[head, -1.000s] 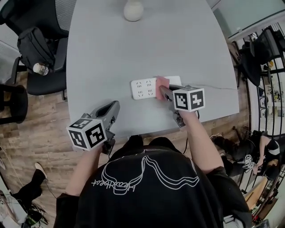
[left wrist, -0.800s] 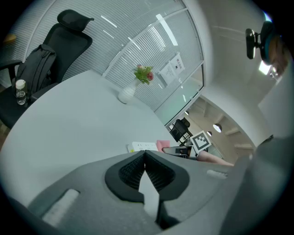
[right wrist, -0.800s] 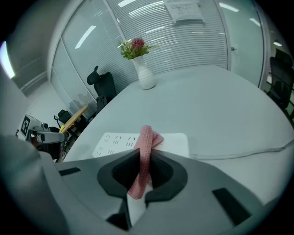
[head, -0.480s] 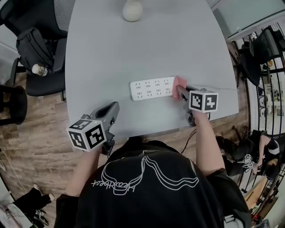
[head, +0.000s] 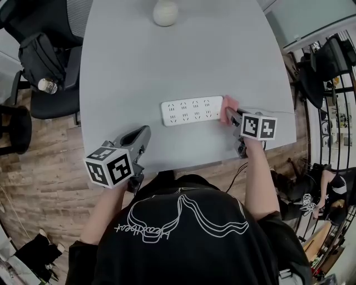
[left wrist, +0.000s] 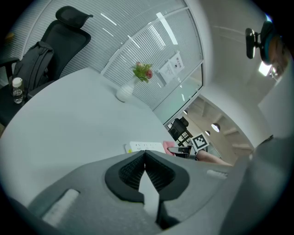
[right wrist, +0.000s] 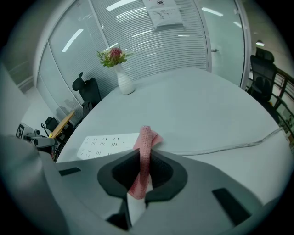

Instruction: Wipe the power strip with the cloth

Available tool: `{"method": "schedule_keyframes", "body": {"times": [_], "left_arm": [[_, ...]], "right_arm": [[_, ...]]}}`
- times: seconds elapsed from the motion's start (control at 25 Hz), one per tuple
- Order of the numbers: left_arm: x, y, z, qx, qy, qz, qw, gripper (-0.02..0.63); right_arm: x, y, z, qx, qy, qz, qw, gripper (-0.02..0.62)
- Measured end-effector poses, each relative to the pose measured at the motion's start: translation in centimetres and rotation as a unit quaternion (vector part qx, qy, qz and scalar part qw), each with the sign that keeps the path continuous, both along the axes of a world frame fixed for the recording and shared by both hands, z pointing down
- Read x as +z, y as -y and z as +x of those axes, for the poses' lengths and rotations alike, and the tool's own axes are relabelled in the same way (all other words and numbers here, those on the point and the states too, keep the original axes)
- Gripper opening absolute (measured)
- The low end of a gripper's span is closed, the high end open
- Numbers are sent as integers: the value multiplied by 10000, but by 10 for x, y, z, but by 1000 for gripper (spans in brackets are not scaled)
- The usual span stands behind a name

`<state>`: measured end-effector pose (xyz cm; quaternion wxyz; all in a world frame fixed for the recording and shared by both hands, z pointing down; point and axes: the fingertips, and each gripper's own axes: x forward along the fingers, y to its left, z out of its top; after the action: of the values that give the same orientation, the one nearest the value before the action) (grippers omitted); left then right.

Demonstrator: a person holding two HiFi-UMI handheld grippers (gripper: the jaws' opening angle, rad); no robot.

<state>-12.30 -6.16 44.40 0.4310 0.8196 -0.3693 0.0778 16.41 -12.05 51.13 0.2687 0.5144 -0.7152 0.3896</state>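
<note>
A white power strip lies flat near the middle of the grey table, its thin cable running off to the right. My right gripper is shut on a pink cloth, which sits at the strip's right end. In the right gripper view the pink cloth stands pinched between the jaws, with the power strip just left of it. My left gripper hovers at the table's near edge, shut and empty; its view shows the power strip and cloth far off.
A white vase with flowers stands at the table's far side. A black office chair with a backpack and a bottle stands to the left. Shelving and clutter are on the right. The floor is wood.
My right gripper has dragged the pink cloth rightward along the strip, from its right-middle part to its right end. The left gripper has stayed put.
</note>
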Motion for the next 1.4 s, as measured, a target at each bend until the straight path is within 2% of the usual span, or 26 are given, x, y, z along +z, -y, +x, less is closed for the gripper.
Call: {"method": "schedule_keyframes", "body": {"times": [0.36, 0.6, 0.84, 1.04, 1.16, 1.4], "left_arm": [[5, 1, -7, -78, 54, -61, 9999, 14], [9, 1, 0, -36, 35, -109, 9999, 14], [9, 3, -5, -61, 92, -89, 9999, 13], [11, 7, -14, -172, 97, -103, 9998, 14], [15, 7, -14, -205, 116, -143, 9996, 14], [16, 4, -14, -210, 147, -202, 9995, 14]], "right_arm": [[-12, 4, 1, -143, -201, 148, 9996, 41], [-39, 10, -26, -527, -45, 399, 9978, 41], [-58, 14, -82, -1108, 229, 626, 9916, 41], [-52, 5, -146, -1818, 403, 552, 9810, 41], [-44, -2, -171, -2172, 431, 473, 9740, 41], [-36, -7, -201, -2419, 644, 353, 9675, 41]]}}
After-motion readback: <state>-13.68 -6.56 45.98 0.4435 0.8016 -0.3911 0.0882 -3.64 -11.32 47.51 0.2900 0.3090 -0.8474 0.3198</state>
